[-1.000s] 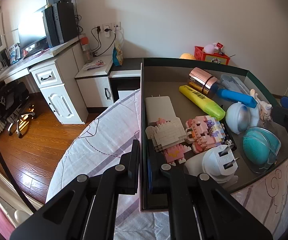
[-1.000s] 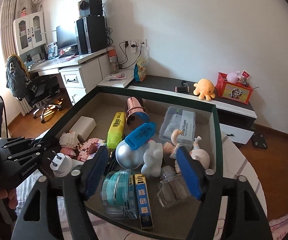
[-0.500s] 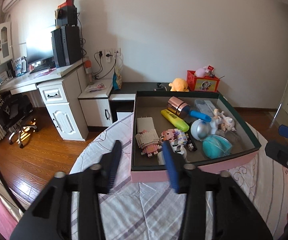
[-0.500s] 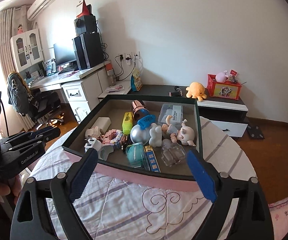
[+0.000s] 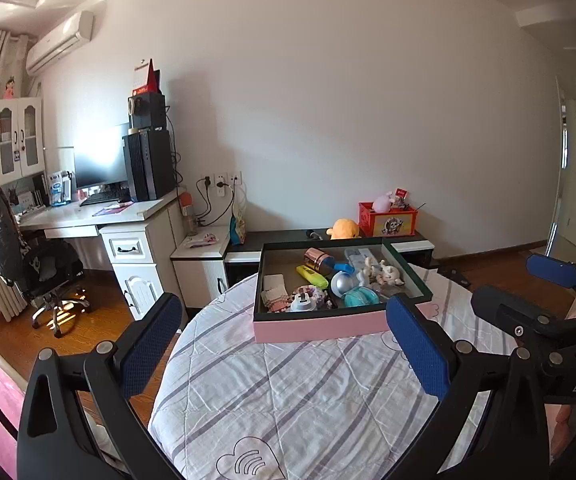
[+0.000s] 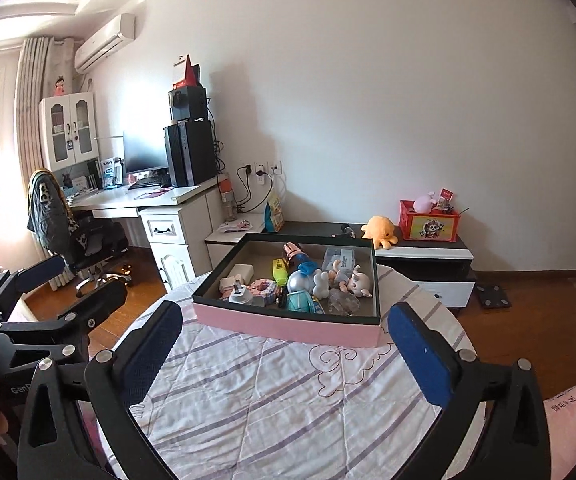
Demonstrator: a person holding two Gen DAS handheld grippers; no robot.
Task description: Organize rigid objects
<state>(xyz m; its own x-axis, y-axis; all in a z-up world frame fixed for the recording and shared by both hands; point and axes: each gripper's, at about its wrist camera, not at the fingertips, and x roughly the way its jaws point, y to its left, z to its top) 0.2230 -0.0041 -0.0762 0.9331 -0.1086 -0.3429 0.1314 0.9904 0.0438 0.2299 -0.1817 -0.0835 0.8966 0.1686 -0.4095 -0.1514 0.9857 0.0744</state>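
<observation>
A pink box with a dark green rim [image 5: 316,326] [image 6: 288,326] lies on the striped quilt. It holds a yellow highlighter [image 5: 312,275] [image 6: 279,270], a silver ball [image 5: 342,283] [image 6: 300,282], a white plug [image 5: 302,303] [image 6: 239,294], a teal round case [image 5: 360,296], pale figurines [image 6: 352,280] and more. My left gripper [image 5: 281,308] [image 6: 75,284] hangs well short of the box, its jaws opening with nothing between them. My right gripper [image 6: 285,312] [image 5: 528,288] is beside it, jaws likewise opening and empty.
A white desk [image 6: 159,200] with a monitor and speakers stands at the back left, with an office chair [image 6: 87,248] before it. Behind the box runs a low cabinet [image 6: 424,254] with an orange plush and a red box. Wooden floor surrounds the bed.
Both grippers have drawn back and up from the box. The left one, earlier shut on the box's near wall, has let go and spread wide. The right one's jaws have widened too.
</observation>
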